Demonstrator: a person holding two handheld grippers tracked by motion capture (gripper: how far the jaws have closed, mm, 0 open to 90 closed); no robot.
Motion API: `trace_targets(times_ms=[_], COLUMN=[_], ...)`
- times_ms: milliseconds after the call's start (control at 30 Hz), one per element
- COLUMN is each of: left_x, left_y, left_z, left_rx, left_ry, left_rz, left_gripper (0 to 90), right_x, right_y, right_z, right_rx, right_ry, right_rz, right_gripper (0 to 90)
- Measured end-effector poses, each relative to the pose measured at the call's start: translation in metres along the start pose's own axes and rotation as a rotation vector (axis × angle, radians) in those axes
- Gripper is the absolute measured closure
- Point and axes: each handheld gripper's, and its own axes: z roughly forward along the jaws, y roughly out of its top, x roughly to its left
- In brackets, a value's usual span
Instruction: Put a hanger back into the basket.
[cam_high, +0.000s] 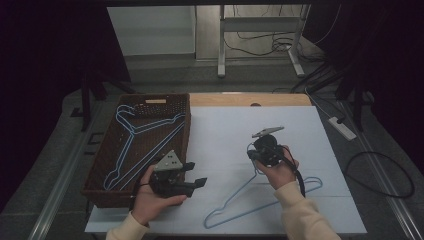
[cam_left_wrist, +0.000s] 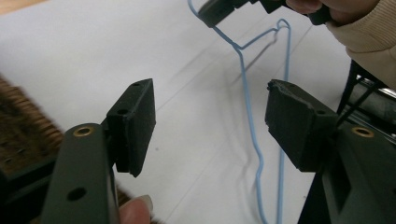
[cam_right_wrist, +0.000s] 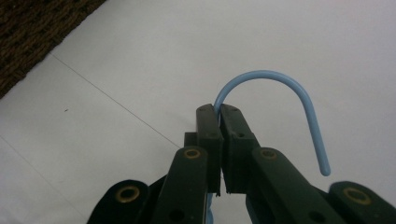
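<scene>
A pale blue sheet covered the tabletop (cam_high: 225, 135), with bare wood at its far edge; beyond lay grey floor, a white stand's legs, cables and a power strip (cam_high: 342, 127) at the upper right. One woven basket (cam_high: 175, 107) sat at centre left, holding two blue hangers (cam_high: 131, 145). A third blue hanger (cam_high: 260, 200) lay lower centre, its hook (cam_right_wrist: 280, 79) pinched in the right claw (cam_right_wrist: 219, 116), clamped tight. The left claw (cam_left_wrist: 210, 126), beside the basket, gaped wide and held nothing.
</scene>
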Motion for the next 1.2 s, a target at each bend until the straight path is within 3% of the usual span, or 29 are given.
trace_targets(times_ms=[333, 567, 733, 1033, 1200], left_x=[-0.022, -0.035, -0.039, -0.043, -0.040], left_y=[0.015, 0.018, 0.016, 0.009, 0.006], left_z=[0.034, 0.065, 0.093, 0.125, 0.135], left_rx=[0.054, 0.119, 0.166, 0.231, 0.269], left_ry=[-0.041, -0.074, -0.090, -0.117, -0.121], left_rz=[0.027, 0.051, 0.039, 0.017, -0.011], left_gripper=[33.5, 32.8, 33.1, 35.1, 48.2], right_x=[0.004, 0.007, 0.008, 0.009, 0.010], right_y=[-0.002, -0.004, -0.005, -0.007, -0.008], right_z=[-0.007, -0.011, -0.013, -0.016, -0.019], right_rx=[-0.035, -0.053, -0.061, -0.076, -0.089], right_ry=[0.008, 0.011, 0.010, 0.020, 0.026], right_rz=[-0.013, -0.021, -0.021, -0.021, -0.018], right_gripper=[87.6, 87.6, 87.6, 87.6, 87.6])
